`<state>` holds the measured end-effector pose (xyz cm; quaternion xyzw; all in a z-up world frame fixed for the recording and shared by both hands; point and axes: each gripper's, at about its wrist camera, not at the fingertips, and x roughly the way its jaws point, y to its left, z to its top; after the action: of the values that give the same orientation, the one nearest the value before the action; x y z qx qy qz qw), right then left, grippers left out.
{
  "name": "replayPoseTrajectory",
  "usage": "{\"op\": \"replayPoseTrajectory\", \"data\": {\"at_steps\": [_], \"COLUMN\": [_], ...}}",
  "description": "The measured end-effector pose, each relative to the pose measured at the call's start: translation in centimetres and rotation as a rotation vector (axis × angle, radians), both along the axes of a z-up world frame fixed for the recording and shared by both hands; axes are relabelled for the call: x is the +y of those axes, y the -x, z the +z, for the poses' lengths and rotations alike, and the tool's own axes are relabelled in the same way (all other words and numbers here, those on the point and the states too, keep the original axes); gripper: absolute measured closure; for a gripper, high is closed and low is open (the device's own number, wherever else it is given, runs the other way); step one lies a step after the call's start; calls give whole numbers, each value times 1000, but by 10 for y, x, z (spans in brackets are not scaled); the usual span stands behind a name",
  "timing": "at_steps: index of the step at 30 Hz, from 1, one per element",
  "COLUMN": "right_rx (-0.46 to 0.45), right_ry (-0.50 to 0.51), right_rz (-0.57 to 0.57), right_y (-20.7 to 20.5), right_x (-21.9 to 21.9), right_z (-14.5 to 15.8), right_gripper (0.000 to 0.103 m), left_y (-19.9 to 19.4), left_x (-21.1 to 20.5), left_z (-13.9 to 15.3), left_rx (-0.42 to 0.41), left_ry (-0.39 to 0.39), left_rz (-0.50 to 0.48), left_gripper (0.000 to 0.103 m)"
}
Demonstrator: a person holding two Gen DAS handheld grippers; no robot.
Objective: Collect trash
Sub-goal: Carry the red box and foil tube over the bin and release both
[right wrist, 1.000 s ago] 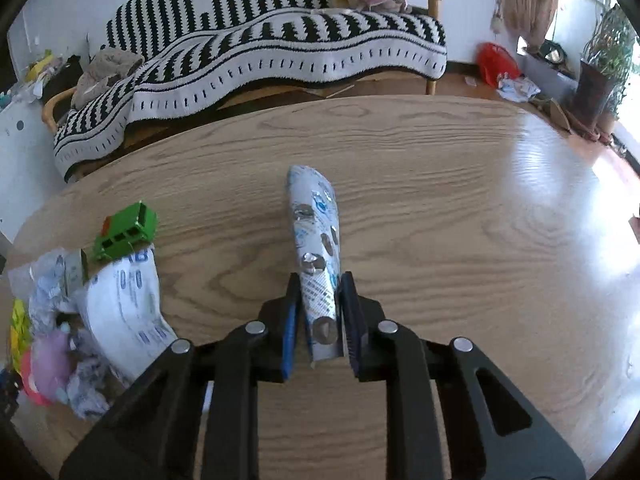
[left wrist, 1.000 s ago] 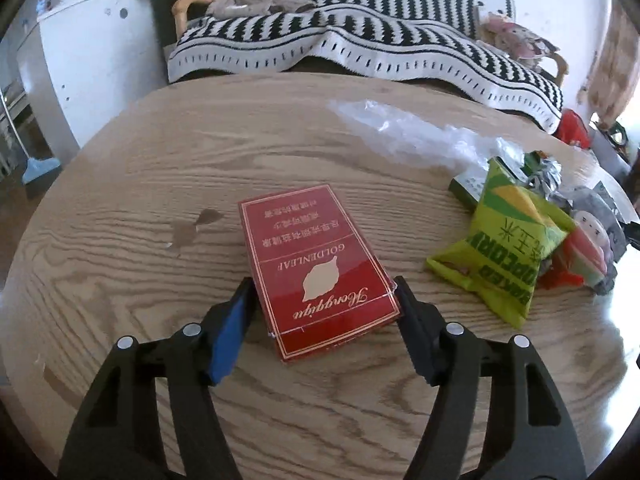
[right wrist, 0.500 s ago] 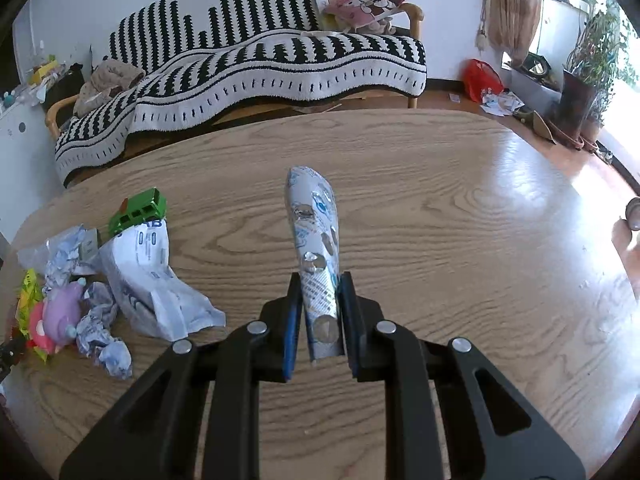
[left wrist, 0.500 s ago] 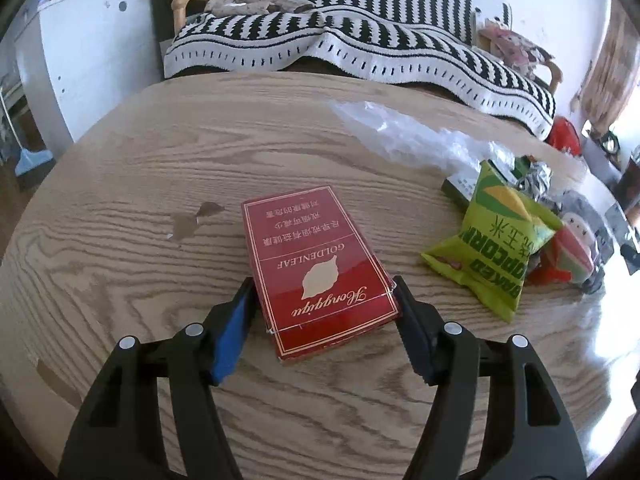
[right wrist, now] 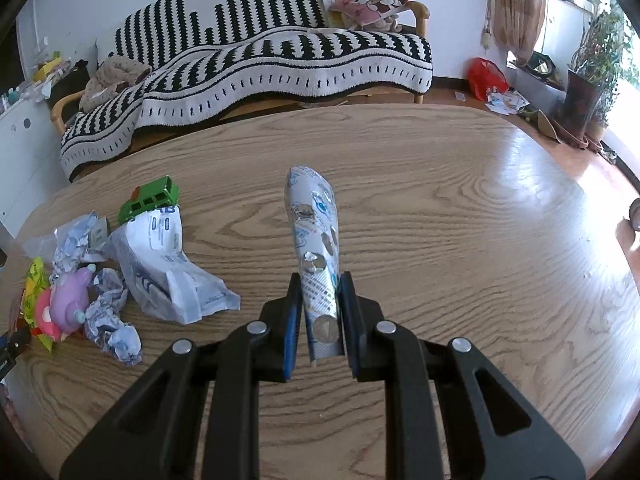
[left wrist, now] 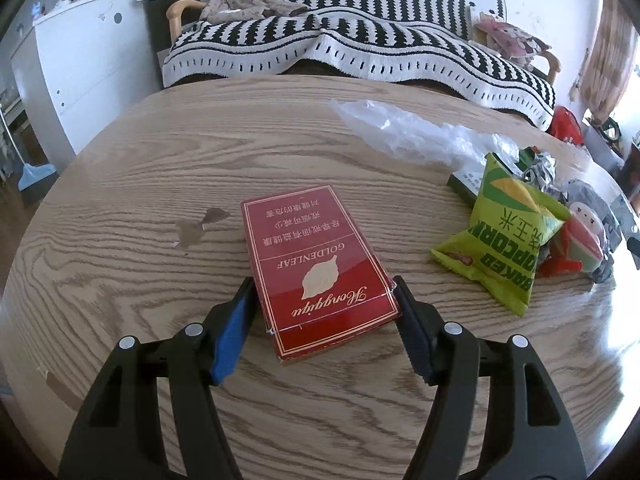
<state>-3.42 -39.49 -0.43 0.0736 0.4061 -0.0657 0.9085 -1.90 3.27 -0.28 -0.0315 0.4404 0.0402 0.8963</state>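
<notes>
A red cigarette box (left wrist: 304, 248) lies flat on the wooden table (left wrist: 120, 184). My left gripper (left wrist: 322, 284) straddles its near end, both pads against its long sides. A curled silver-blue foil pill sheet (right wrist: 314, 224) sticks out forward from my right gripper (right wrist: 320, 280), which is shut on its near end above the table. Left of it sits a trash pile: a crumpled white bag (right wrist: 164, 264), paper balls (right wrist: 112, 320) and a green toy bus (right wrist: 150, 198). The left wrist view shows a green popcorn bag (left wrist: 504, 236) and a clear plastic bag (left wrist: 412, 132).
A pink toy (right wrist: 68, 300) lies in the pile. Behind the table stands a sofa under a black-and-white striped blanket (right wrist: 280, 68). A white cabinet (left wrist: 72, 68) is at the left, and plants (right wrist: 600, 52) and a red bag (right wrist: 486, 76) are on the floor at the right.
In the right wrist view the trash pile has slid further into sight at the left, with the pill sheet still clamped. The left gripper and red box have stayed put.
</notes>
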Motion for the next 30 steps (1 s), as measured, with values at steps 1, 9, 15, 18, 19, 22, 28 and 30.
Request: {"op": "replayPoseTrajectory", "data": {"at_steps": [1, 9, 15, 18, 19, 22, 28, 30], "right_rx": [-10, -144, -185, -188, -189, -194, -120, -58], "right_ry": [-4, -28, -35, -54, -60, -96, -219, -218], "right_rz": [-8, -31, -65, -117, -135, -188, -334, -339], "right_y": [3, 73, 140, 182, 199, 247, 342, 358], "right_x": [0, 3, -17, -35, -42, -62, -103, -103], "right_z": [2, 45, 79, 91, 94, 96, 61, 39], "right_gripper": [84, 84, 84, 84, 84, 84, 84, 84], "left_y": [0, 21, 66, 88, 97, 134, 213, 231], "left_x": [0, -9, -45, -89, -104, -172, -280, -302], "left_z": [0, 28, 72, 84, 86, 85, 53, 36], "left_rx": [2, -56, -135, -130, -126, -76, 41, 80], "left_ry": [3, 105, 159, 203, 217, 265, 244, 221], "left_rz": [4, -12, -113, -241, -281, -462, -732, -786], "left_gripper": [38, 38, 38, 38, 38, 38, 38, 38]}}
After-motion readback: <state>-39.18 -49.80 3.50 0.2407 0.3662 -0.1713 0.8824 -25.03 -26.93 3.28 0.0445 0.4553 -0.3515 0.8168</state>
